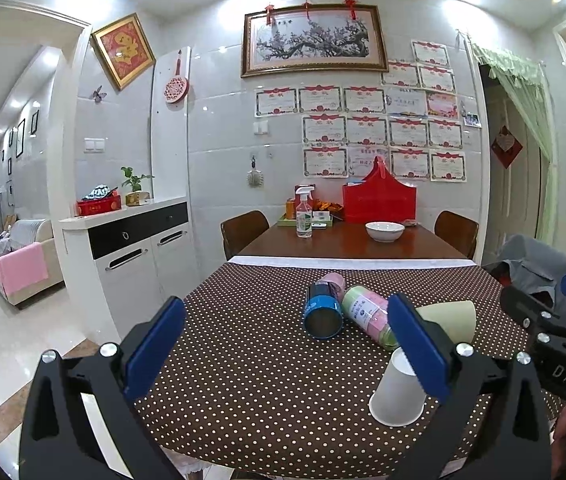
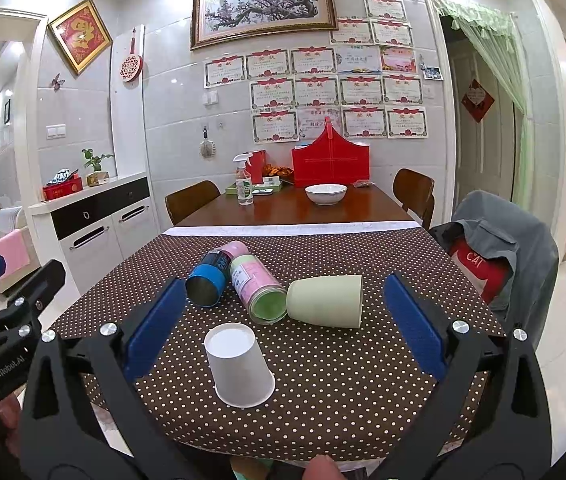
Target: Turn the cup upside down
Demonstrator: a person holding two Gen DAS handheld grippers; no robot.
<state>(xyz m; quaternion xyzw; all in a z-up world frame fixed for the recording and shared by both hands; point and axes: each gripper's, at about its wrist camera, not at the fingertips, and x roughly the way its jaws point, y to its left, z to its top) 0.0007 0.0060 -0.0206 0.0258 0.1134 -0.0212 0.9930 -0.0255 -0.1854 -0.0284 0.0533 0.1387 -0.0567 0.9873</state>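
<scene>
A white paper cup [image 2: 239, 364] stands upside down, rim on the polka-dot cloth, near the table's front edge; in the left wrist view the cup [image 1: 397, 394] is partly behind my left gripper's right finger. A pale green cup [image 2: 327, 300] lies on its side behind it, also seen in the left wrist view [image 1: 451, 318]. My right gripper [image 2: 283, 328] is open and empty, above the front of the table, with the white cup between its fingers in view. My left gripper [image 1: 283, 350] is open and empty, left of the white cup.
A blue-lidded can [image 2: 207, 278] and a pink-green canister [image 2: 259, 290] lie on their sides on the brown dotted cloth [image 2: 323, 380]. Farther back stand a white bowl [image 2: 325, 193], a spray bottle [image 2: 244, 184] and a red box [image 2: 331, 164]. A chair with a grey jacket [image 2: 495, 252] stands right.
</scene>
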